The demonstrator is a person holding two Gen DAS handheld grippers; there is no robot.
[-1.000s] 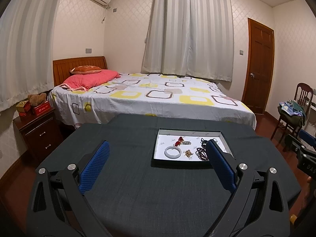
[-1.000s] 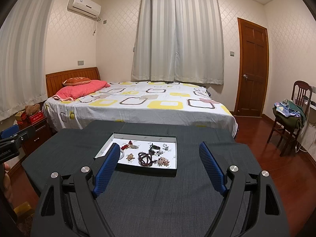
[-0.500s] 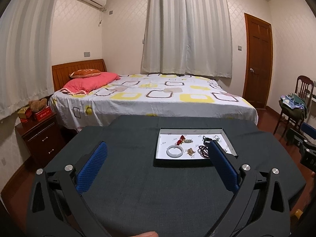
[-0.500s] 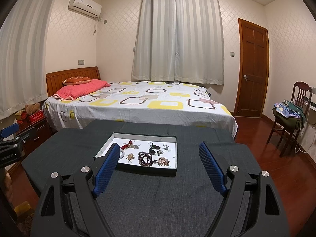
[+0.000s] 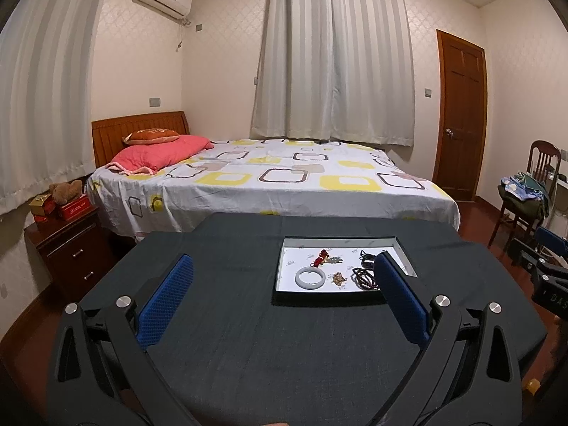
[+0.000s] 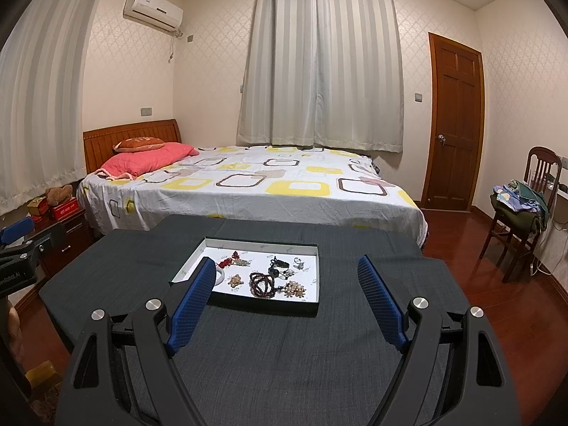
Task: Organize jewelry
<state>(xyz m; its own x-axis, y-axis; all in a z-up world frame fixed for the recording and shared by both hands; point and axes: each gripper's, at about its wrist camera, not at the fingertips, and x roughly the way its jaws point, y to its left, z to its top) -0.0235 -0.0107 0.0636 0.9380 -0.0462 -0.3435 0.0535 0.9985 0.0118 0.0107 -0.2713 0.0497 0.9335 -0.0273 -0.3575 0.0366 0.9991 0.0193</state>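
I have both tongs — left tongs [image 5: 282,285] and right tongs [image 6: 285,284] — standing wide apart and empty over the dark surface [image 6: 284,348]. The jewelry lies in the shallow tray [image 6: 262,307] ahead. The pale bangle [image 5: 310,278] looks stiff, slick and breakable — I'd pinch across its rim; the bead strand [image 6: 262,284] is limp. Against the earlier frame, only the left view has tilted slightly.
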